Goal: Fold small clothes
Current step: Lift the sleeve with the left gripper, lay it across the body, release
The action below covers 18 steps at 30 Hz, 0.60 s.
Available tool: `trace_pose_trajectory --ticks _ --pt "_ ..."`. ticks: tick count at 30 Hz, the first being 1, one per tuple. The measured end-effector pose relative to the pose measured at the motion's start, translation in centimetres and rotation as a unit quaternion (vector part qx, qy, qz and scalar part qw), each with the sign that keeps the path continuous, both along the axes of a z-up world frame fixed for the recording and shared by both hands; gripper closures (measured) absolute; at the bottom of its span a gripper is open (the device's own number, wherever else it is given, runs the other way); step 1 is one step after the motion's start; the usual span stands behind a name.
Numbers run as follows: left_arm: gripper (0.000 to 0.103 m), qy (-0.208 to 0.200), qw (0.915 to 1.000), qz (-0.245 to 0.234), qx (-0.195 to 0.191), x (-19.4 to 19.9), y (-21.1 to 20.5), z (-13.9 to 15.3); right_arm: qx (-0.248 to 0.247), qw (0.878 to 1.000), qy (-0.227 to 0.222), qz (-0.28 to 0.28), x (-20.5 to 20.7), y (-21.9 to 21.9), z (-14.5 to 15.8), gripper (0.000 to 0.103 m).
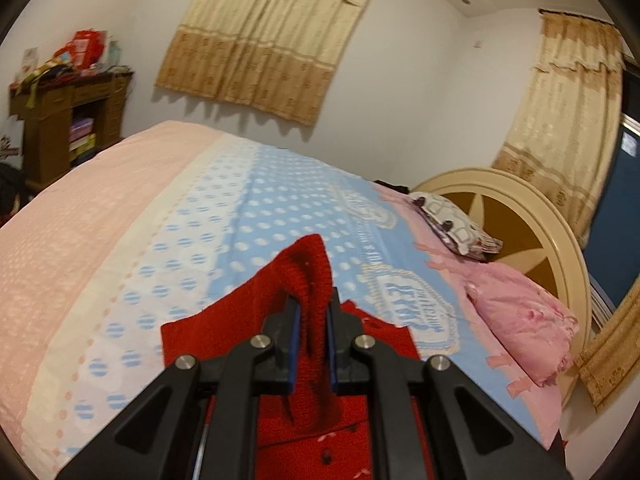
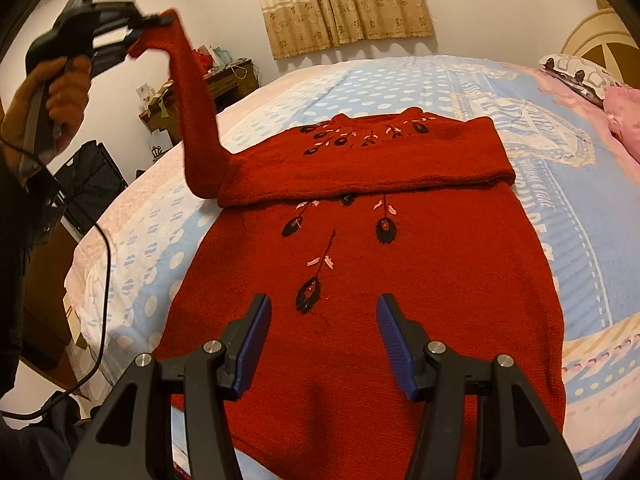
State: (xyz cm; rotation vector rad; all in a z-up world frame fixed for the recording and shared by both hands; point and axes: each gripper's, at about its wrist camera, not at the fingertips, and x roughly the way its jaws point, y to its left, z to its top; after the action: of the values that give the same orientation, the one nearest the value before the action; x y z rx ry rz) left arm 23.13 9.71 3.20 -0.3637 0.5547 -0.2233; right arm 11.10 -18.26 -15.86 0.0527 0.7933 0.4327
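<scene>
Lying flat: red sweater (image 2: 360,320) | black flower embroidery | one sleeve (image 2: 196,120) raised

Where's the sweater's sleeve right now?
Right wrist view, upper left: the sleeve rises off the bed from the sweater, its cuff clamped in the left gripper.

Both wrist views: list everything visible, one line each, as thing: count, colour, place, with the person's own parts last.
sweater: one, red with black flowers, flat on the bed, one sleeve lifted
bedspread: one, blue, white and pink, covering the bed
pillows: two, one pink, one patterned, by the headboard
headboard: one, cream and brown, at the bed's end
curtains: two, beige, on the walls
cabinet: one, brown, cluttered top, beside the bed
left claw: shut on sleeve cuff
right claw: open above sweater hem
hand: one, gripping the left handle
</scene>
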Motion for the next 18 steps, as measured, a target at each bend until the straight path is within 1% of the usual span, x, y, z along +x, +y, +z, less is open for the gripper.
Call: trace_pose_trajectory --ticks 5,9,12,15,18 --pt "0.092 -0.006 0.9993 -0.033 0.016 1.4 -4.1 1.0 0.006 1.0 0.002 -0.004 0.0 -0.4 0.0 0.047" --pt "0.092 0.001 0.998 -0.056 0.027 2.5 -7.1 0.6 0.009 1.0 0.003 -0.005 0.0 -0.5 -0.1 0.047" --pt "0.092 0.011 0.9966 -0.075 0.033 3.2 -9.5 -0.4 0.011 1.0 0.004 -0.007 0.0 -0.7 -0.2 0.047" --pt "0.092 0.016 0.9948 -0.086 0.052 3.7 -12.3 -1.7 0.015 1.0 0.008 -0.009 0.2 -0.9 -0.4 0.047" --pt "0.092 0.026 0.992 -0.095 0.079 4.6 -15.4 -4.1 0.017 1.0 0.012 -0.009 0.3 -0.9 -0.6 0.047"
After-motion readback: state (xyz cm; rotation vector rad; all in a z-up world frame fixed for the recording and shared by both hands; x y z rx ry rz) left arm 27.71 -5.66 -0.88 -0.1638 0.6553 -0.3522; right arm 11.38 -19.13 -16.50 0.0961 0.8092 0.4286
